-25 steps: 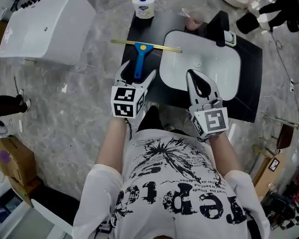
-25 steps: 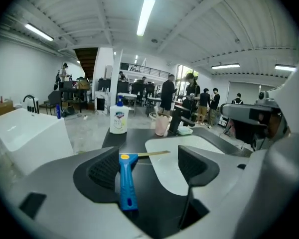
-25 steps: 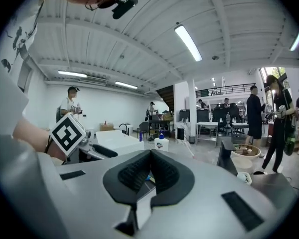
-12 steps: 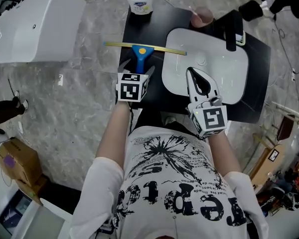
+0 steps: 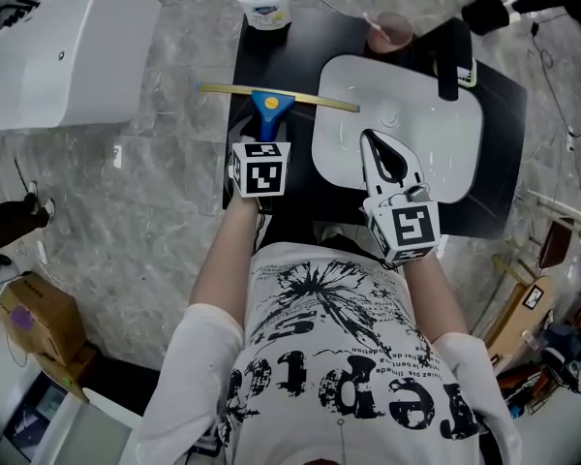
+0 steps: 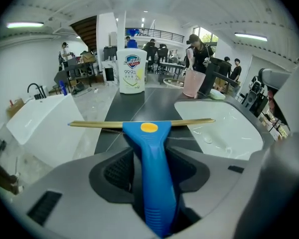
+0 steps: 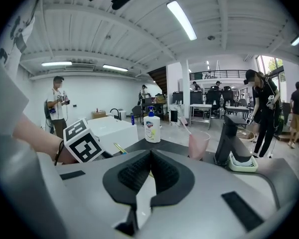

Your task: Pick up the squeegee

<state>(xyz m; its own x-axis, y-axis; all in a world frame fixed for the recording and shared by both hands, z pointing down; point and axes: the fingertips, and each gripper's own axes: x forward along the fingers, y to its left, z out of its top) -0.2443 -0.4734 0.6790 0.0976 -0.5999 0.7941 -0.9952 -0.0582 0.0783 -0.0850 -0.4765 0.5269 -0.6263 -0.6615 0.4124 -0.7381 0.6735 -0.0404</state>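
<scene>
Your left claw (image 6: 150, 158) has just been closing and now pinches the squeegee (image 6: 149, 133), which lies on the counter (image 5: 300, 56). Your right claw (image 7: 150, 156) is shut and empty. The smooth handle could slip out if you lift too early.

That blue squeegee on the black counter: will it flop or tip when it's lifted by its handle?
Probably stiff: the squeegee has a moulded handle that looks like rigid plastic. It may dip forward, since the long blade bar crosses the far end, beyond the left gripper, whose jaws have just been closing on the handle. The handle's fine ribs likely resist slipping.
</scene>
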